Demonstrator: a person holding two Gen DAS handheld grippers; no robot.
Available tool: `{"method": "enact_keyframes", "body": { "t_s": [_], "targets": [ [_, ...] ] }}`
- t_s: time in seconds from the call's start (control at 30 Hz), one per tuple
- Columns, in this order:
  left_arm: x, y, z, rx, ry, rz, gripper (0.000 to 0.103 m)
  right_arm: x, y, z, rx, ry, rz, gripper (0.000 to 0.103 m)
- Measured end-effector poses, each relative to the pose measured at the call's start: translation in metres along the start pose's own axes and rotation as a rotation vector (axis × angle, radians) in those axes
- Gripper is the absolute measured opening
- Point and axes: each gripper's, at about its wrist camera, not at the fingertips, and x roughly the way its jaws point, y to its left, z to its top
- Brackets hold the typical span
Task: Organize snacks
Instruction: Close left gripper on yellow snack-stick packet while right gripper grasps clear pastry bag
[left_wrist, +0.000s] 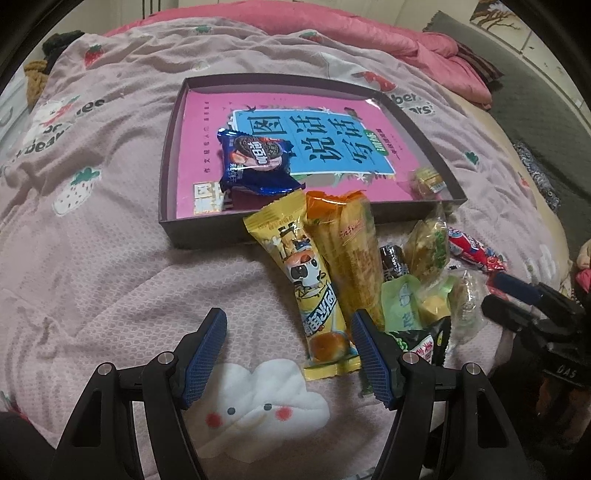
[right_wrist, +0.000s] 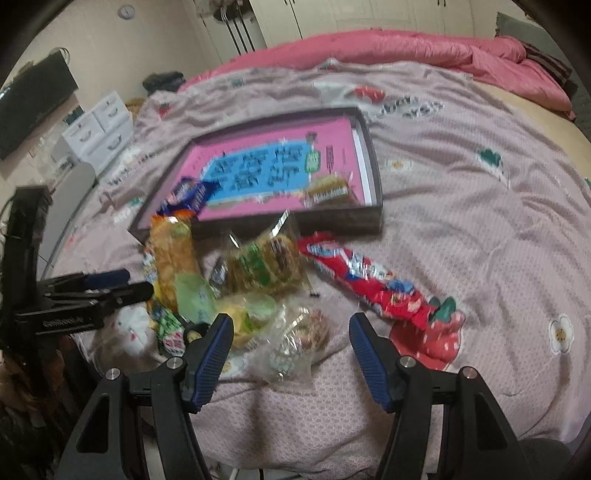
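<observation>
Pink strawberry-print quilt (left_wrist: 122, 236) covers the bed, rumpled rose duvet (left_wrist: 332, 29) behind it. Shallow dark cardboard box (left_wrist: 168, 173) sits mid-quilt, pink-and-blue book (left_wrist: 295, 133) lining it, blue cookie pack (left_wrist: 255, 162) and small yellow wrapped sweet (left_wrist: 428, 179) inside. Snack pile lies against the box's near wall: yellow cartoon-cow pack (left_wrist: 314, 291), orange wafer pack (left_wrist: 354, 258), long red wrapper (right_wrist: 369, 277), clear crinkly bag (right_wrist: 295, 343). Left gripper (left_wrist: 288, 325) gapes, empty, above the yellow pack. Right gripper (right_wrist: 291, 328) gapes, empty, over the clear bag.
</observation>
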Motion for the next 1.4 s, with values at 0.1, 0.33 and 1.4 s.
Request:
{"method": "enact_keyframes", "body": {
  "t_s": [0.1,0.33,1.4],
  "targets": [
    [0.003,0.001,0.0,-0.002,0.004,0.002,0.072,0.006,-0.001,-0.001,0.005,0.02,-0.017,0.065],
    [0.009,-0.001,0.001,0.005,0.01,0.014,0.071,0.019,-0.003,-0.002,0.006,0.066,-0.031,0.065],
    [0.034,-0.003,0.017,-0.035,0.018,-0.091,0.02,0.024,-0.015,0.007,0.029,0.038,0.023,0.042]
  ]
}}
